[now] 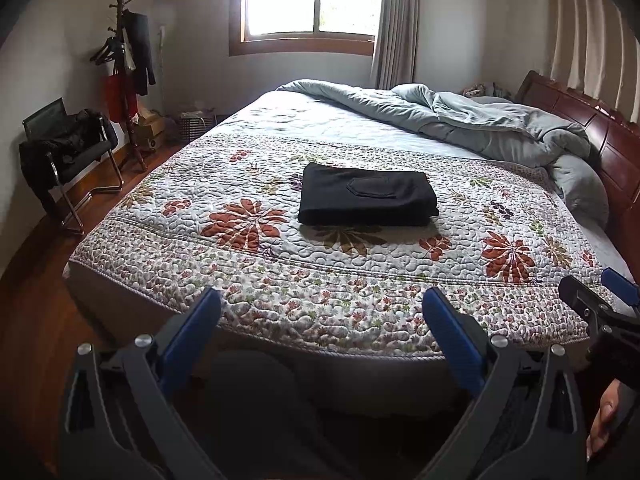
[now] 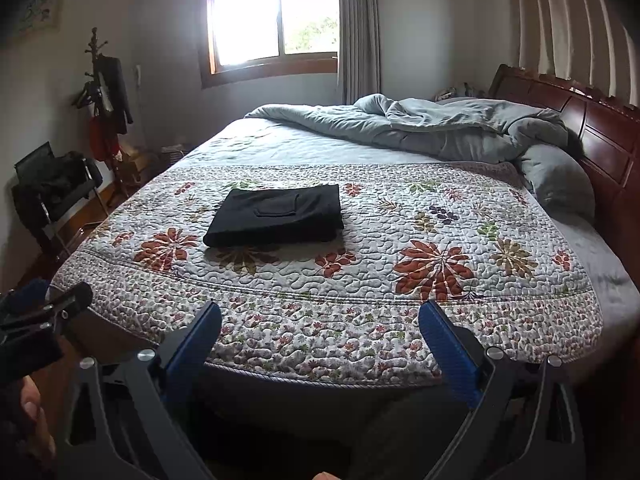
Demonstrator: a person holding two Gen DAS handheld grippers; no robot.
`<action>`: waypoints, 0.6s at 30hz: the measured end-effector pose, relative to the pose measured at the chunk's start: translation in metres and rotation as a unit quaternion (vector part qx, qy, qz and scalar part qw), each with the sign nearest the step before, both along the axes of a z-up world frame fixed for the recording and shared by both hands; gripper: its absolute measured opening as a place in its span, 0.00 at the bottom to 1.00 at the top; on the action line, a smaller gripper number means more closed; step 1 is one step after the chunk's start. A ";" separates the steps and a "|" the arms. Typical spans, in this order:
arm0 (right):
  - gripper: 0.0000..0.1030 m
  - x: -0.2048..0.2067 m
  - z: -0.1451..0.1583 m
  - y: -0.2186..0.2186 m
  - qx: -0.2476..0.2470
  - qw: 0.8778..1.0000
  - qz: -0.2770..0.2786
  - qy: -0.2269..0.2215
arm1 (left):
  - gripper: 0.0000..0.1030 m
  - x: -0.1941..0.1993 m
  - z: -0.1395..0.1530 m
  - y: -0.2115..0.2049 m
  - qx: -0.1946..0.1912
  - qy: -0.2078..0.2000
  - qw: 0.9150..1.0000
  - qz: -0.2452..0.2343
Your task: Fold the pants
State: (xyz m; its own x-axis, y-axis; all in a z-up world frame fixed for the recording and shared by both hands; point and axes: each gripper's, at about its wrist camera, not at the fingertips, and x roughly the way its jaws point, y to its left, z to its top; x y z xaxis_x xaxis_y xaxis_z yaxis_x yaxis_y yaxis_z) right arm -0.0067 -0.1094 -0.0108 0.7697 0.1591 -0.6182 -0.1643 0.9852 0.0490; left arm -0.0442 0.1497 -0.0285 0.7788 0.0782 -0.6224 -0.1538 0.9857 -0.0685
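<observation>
Black pants (image 1: 366,200) lie folded into a flat rectangle, back pocket up, on the floral quilt (image 1: 280,280) of the bed; the right wrist view has the pants (image 2: 276,216) left of centre. My left gripper (image 1: 322,312) is open, held back at the bed's near edge, well short of the pants, nothing between its blue fingers (image 1: 452,334). My right gripper (image 2: 320,322) is open too and empty, also at the near edge. Each view catches the other gripper at its side.
A rumpled grey duvet (image 1: 472,120) is heaped at the far end by the dark wooden headboard (image 1: 608,144). A black chair (image 1: 68,156) with clothes and a coat rack (image 1: 128,80) stand on the wood floor to the left. A window (image 1: 312,0) is behind.
</observation>
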 end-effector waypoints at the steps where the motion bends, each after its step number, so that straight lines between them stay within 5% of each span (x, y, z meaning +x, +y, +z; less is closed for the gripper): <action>1: 0.96 0.000 0.000 0.000 0.000 1.000 0.000 0.000 | 0.97 0.000 0.000 0.000 0.000 0.000 1.000 0.000; 18: 0.96 0.003 -0.002 0.001 -0.004 1.000 0.000 0.000 | 0.97 -0.001 0.001 0.003 0.000 -0.002 1.000 0.001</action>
